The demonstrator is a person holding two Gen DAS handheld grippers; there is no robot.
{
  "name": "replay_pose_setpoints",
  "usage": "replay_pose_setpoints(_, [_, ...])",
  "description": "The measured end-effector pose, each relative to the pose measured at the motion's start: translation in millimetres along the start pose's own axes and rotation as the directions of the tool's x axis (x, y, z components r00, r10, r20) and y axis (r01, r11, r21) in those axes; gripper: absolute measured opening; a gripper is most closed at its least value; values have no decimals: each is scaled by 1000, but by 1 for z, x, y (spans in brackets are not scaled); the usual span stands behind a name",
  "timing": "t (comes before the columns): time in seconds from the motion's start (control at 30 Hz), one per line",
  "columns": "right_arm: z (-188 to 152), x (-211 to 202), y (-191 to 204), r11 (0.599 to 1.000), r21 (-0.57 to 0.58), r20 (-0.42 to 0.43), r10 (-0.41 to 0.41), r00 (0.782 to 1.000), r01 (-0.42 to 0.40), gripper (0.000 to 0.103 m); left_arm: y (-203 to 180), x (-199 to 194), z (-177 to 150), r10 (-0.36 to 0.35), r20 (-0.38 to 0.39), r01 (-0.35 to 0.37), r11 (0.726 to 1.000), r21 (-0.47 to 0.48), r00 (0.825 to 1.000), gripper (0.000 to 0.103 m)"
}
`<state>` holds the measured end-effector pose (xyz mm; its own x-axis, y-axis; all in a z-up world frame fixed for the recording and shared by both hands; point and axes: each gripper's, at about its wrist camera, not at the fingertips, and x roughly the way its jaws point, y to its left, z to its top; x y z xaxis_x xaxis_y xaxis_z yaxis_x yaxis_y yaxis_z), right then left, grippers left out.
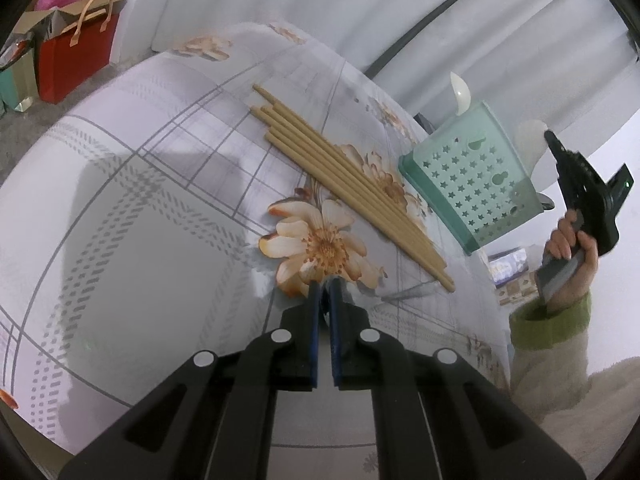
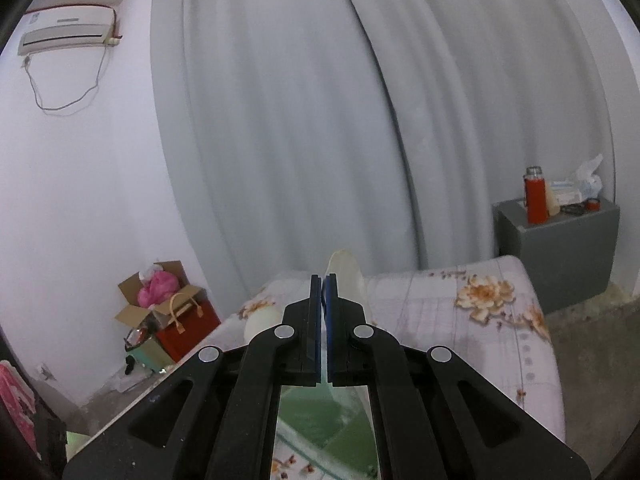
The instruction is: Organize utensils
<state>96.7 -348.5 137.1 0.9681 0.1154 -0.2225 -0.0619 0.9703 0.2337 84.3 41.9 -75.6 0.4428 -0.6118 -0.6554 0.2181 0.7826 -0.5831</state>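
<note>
chopsticks [image 1: 348, 184] lie in a loose bundle on the flowered tablecloth [image 1: 120, 220], slanting from far left to near right, with the left gripper [image 1: 325, 286] hovering near their right end over a printed flower, its blue pads almost together and nothing between them. to the right, a green star-holed utensil holder [image 1: 472, 176] hangs tilted above the table edge with a pale spoon [image 1: 460, 92] poking out. the right gripper [image 2: 323, 280] has its pads pressed together on a pale spoon handle [image 2: 345, 268].
</note>
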Motion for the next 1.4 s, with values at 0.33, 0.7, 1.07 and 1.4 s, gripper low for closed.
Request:
replay_pose_setpoints(0.33, [-34,-49,23,983,-155,-13,-105,994,101,3,-14,-31,8,-49,118,43,998,55,992,2])
replay_pose_setpoints(0.7, [-28,-75,8,982,-103,46,-153,987,157,11,-63,-77,56,-130,230,86,978,190,965,3])
replay_pose_setpoints(1.07, [-21,-81,3,981,-42,69,-188,980,191,11,-178,-74,160,-188,317,-20,833,552,930,3])
replay_pose_setpoints(1.4, [-29,-89,-9,975,19,68,-221,973,221,11,-217,-21,209,-89,324,-150,751,643,942,2])
